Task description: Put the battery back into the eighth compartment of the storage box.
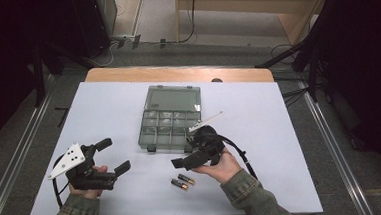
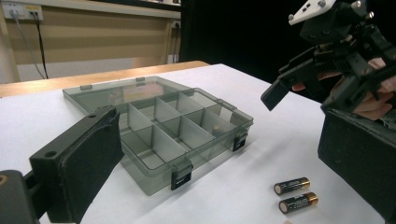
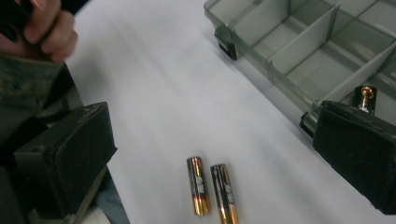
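Grey see-through plastic makes up the compartment box point(image 1: 170, 119), which lies open in the middle of the white table point(image 1: 290, 131), its flat lid folded back toward the far edge and its tray of small divided cells toward the person. In the right gripper view 1 battery point(image 3: 365, 99) lies inside a cell near the tray's front corner, just past one jaw. 2 more batteries point(image 1: 182, 181) lie side by side on the bare table in front of the box, near the person, touching or almost touching each other and apart from the box. The right gripper point(image 1: 189, 155) is held in the person's right hand point(image 1: 224, 166) above the table, between the box's front edge and the 2 loose batteries; its jaws stand wide apart with nothing between them, and in its own view the pair of batteries shows on the table between the 2 black pads. The left gripper point(image 1: 112, 155) sits in the left hand point(image 1: 90, 186) at the left side of the table, well apart from the box and batteries; its jaws are also spread wide and hold nothing. From the left gripper view the box lies ahead, with the right gripper hanging above the 2 batteries at the right.
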The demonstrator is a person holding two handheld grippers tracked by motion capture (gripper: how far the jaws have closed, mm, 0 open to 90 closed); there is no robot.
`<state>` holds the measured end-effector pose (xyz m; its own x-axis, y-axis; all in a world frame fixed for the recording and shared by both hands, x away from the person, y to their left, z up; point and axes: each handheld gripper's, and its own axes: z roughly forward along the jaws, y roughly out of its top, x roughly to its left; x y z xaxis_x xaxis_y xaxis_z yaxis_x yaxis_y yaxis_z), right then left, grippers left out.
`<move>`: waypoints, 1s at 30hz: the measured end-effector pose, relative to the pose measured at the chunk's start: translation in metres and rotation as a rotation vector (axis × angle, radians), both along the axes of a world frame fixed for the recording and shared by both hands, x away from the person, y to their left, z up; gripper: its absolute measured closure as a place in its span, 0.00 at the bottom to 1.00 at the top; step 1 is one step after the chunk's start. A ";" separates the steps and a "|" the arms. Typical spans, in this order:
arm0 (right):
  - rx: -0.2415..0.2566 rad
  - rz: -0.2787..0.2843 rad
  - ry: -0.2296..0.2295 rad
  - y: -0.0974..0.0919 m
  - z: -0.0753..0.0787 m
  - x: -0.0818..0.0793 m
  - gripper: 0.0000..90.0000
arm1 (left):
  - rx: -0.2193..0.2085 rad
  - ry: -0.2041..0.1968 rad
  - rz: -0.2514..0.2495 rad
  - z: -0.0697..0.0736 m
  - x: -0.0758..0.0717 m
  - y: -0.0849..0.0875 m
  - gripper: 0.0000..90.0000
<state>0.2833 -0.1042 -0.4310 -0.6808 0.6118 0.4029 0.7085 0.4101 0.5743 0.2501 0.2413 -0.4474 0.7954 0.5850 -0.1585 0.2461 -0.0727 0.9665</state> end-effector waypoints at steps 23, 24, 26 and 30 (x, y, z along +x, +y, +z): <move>-0.401 0.118 -0.031 0.028 -0.025 -0.007 0.00 | 0.002 0.003 -0.007 0.000 0.001 -0.001 0.00; -0.421 0.121 -0.031 0.028 -0.026 -0.007 0.00 | 0.002 0.003 -0.007 0.000 0.001 -0.001 0.00; -0.451 0.121 -0.038 0.029 -0.028 -0.007 0.01 | 0.002 0.004 -0.007 0.000 0.001 -0.001 0.00; -0.500 0.114 -0.048 0.031 -0.031 -0.008 0.08 | 0.002 0.006 -0.009 0.000 0.001 -0.001 0.00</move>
<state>0.2753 -0.0729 -0.4622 -0.7649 0.6425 0.0468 0.6208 0.7159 0.3194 0.2511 0.2404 -0.4478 0.7995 0.5783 -0.1623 0.2514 -0.0768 0.9648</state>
